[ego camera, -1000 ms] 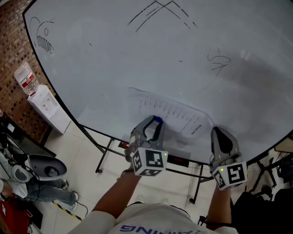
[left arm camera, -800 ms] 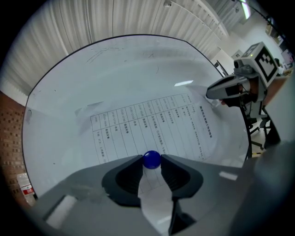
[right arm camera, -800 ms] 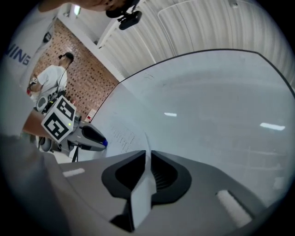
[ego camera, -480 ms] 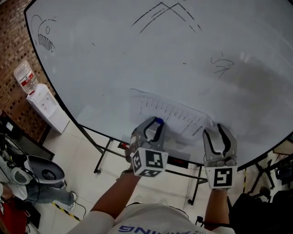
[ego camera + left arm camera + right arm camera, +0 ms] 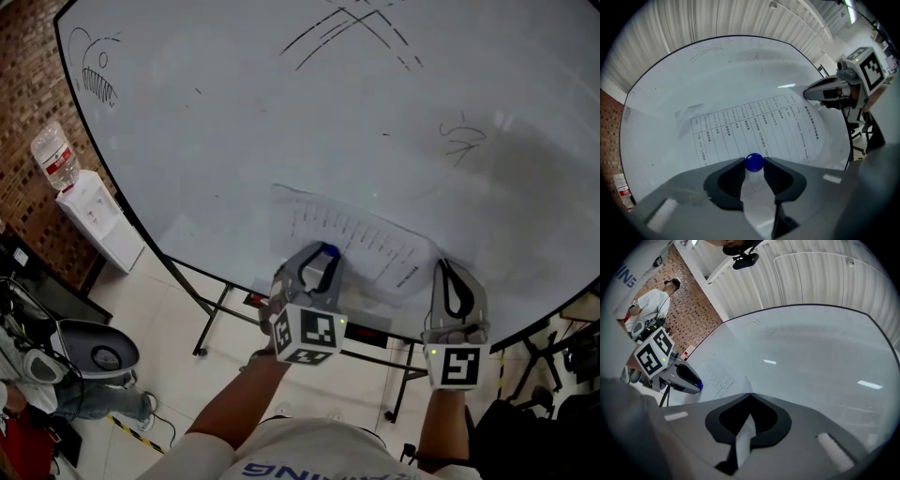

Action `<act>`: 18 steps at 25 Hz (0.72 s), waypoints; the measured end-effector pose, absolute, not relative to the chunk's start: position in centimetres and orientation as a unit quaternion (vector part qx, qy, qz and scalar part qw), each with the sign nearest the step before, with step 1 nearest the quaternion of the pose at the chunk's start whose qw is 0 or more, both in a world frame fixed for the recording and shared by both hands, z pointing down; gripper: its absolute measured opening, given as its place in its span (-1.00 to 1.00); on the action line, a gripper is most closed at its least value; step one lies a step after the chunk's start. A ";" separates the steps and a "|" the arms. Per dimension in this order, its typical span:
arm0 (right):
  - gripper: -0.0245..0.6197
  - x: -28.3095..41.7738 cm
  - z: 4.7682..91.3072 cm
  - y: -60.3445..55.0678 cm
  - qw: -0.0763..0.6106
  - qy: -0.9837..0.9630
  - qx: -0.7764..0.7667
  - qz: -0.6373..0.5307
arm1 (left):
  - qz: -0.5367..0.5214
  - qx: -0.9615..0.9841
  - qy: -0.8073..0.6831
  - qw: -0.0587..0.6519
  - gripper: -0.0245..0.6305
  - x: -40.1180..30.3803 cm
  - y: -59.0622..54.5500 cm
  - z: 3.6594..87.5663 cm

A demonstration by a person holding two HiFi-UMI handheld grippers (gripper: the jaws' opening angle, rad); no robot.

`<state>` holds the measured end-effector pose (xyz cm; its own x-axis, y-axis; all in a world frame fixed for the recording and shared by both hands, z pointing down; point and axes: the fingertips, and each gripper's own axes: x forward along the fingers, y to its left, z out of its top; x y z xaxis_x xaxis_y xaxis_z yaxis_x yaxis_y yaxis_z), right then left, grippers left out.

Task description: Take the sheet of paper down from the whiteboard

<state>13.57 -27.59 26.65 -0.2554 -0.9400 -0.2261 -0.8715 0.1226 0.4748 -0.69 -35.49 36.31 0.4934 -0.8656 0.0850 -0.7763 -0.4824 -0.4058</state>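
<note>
Since half a second ago the right gripper (image 5: 444, 266) has closed its jaws from wide to fully together, with the tips at the right edge of the sheet of paper (image 5: 356, 239); no view settles whether paper is caught between them. It reaches out roughly level from a straight forearm. Beside it the left gripper (image 5: 323, 253), also level, clamps the blue magnet (image 5: 754, 161) on the sheet's lower edge against the whiteboard (image 5: 216, 122). Left of the board are a brick wall (image 5: 23, 112), a water dispenser (image 5: 98, 220) and a tiled floor (image 5: 178, 319).

Head view downward, all sharing whiteboard (image 5: 234, 122)
</note>
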 end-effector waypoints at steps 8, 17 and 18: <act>-0.90 15.4 27.9 -27.1 0.055 -0.765 0.607 -0.210 | -0.112 -0.870 0.467 0.115 -0.52 -1.3 -34.8 36.0; -0.90 19.0 32.2 -25.1 0.035 -0.789 0.605 -0.104 | -0.055 -0.879 0.473 0.019 -0.52 -5.9 -32.7 35.7; -0.90 19.5 32.8 -24.7 0.032 -0.788 0.607 -0.093 | -0.052 -0.877 0.477 0.009 -0.52 -6.7 -32.5 35.9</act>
<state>19.53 -24.69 32.75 -0.2599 -0.9636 -0.0625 -0.9518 0.2447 0.1850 -6.67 -32.49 35.95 0.5385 -0.8385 0.0833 -0.8366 -0.5438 -0.0655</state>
